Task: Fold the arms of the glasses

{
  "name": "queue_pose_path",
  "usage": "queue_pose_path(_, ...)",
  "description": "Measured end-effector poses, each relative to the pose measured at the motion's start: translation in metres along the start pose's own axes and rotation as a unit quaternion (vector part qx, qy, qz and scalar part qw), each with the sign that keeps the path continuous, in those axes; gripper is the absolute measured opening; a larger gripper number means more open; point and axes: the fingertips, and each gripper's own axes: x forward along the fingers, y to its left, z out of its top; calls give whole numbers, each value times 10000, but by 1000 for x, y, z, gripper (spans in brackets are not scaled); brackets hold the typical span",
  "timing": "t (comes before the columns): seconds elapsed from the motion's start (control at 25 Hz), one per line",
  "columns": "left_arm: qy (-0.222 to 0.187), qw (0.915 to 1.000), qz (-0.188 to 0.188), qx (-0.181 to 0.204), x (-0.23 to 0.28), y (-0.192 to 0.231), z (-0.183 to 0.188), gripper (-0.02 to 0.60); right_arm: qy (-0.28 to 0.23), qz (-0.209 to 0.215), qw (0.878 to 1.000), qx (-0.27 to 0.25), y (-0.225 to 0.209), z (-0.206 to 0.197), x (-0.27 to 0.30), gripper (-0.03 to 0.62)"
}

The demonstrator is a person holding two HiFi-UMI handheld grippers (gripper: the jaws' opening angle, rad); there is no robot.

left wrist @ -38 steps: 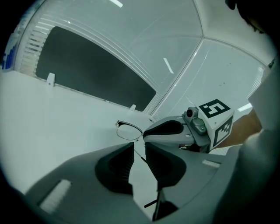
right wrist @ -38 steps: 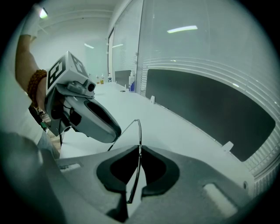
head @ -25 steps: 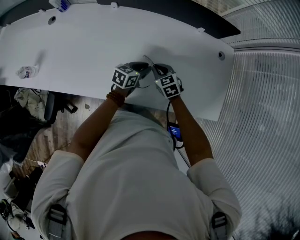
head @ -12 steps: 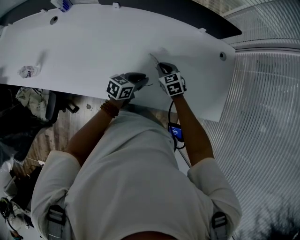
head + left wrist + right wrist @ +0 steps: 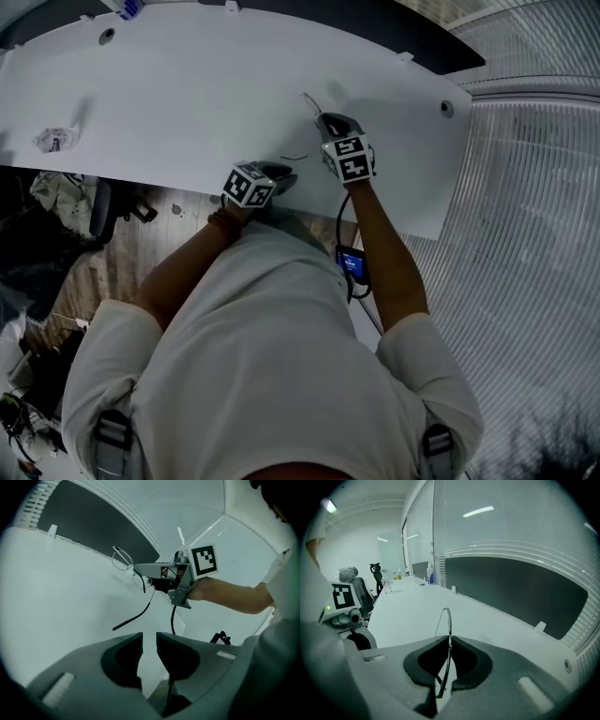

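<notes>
Thin wire-rimmed glasses [image 5: 307,101] hang above the white table [image 5: 187,94], with my right gripper [image 5: 325,120] shut on the frame. In the right gripper view the rim [image 5: 447,620] stands edge-on between the closed pads of that gripper [image 5: 449,641]. The left gripper view shows both lenses [image 5: 123,558] and one black arm [image 5: 136,616] dangling unfolded toward the table. My left gripper [image 5: 281,176] is by the table's near edge, apart from the glasses. Its jaws [image 5: 149,641] are slightly open and hold nothing.
A crumpled wrapper [image 5: 53,141] lies at the table's left. Cable holes [image 5: 444,108] sit near the far edge, against a dark partition [image 5: 511,588]. Bottles [image 5: 396,576] and an office chair [image 5: 358,590] are at the table's far end. Clutter lies on the floor [image 5: 66,206] below left.
My left gripper has let go of the glasses and pulled back and down toward the near table edge. The right gripper has shifted slightly away with the glasses, one arm now dangling.
</notes>
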Motion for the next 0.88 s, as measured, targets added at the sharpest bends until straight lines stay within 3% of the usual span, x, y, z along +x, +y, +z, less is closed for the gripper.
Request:
queue_pose_path(0.44,-317,9989,358,13,-1,27,31,95,55,121,9999,17,16,-4,-6,18)
queue_pose_path(0.88,-415,9976,529,145,-6,45,56,92,114,379,9980,-487,43,-12,-9,18)
